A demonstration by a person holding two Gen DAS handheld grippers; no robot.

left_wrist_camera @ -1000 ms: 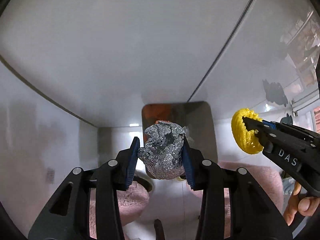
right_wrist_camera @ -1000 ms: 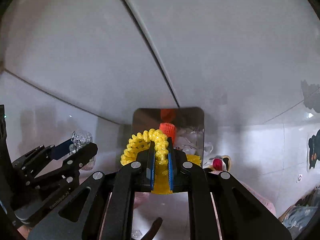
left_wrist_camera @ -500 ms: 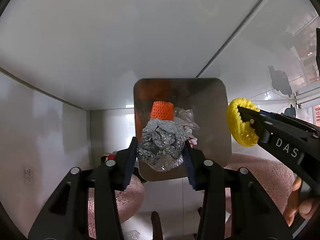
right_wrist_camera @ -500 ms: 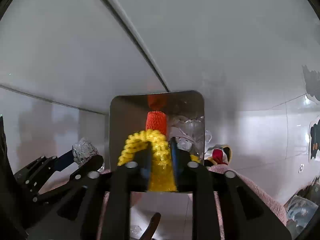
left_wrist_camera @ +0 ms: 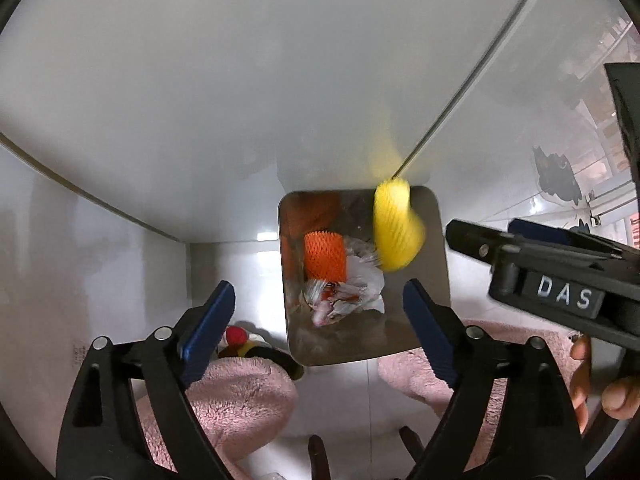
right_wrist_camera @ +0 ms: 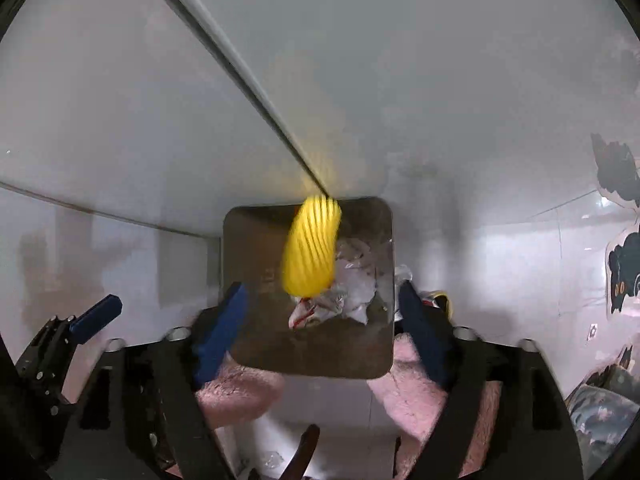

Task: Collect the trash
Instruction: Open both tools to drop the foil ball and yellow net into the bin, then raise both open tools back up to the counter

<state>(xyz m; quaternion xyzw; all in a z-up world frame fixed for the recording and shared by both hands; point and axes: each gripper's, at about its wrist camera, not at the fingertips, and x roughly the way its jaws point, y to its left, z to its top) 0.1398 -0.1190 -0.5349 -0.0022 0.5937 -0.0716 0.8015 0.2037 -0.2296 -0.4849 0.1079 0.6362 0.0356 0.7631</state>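
Observation:
A steel bin stands on the floor below both grippers and also shows in the right wrist view. It holds an orange foam net and crumpled plastic wrappers. A yellow foam net is blurred in mid-air over the bin, free of any finger; it also shows in the right wrist view. My left gripper is open and empty above the bin. My right gripper is open and empty above the bin too. The foil ball is not in view.
Pink fluffy slippers flank the bin on a white tiled floor. A white cabinet wall rises behind the bin. A red and yellow item lies left of the bin. Dark stickers mark the right wall.
Both grippers opened. The foil ball left the left gripper and is gone from view. The yellow net left the right gripper and is in mid-air over the bin, which looks closer.

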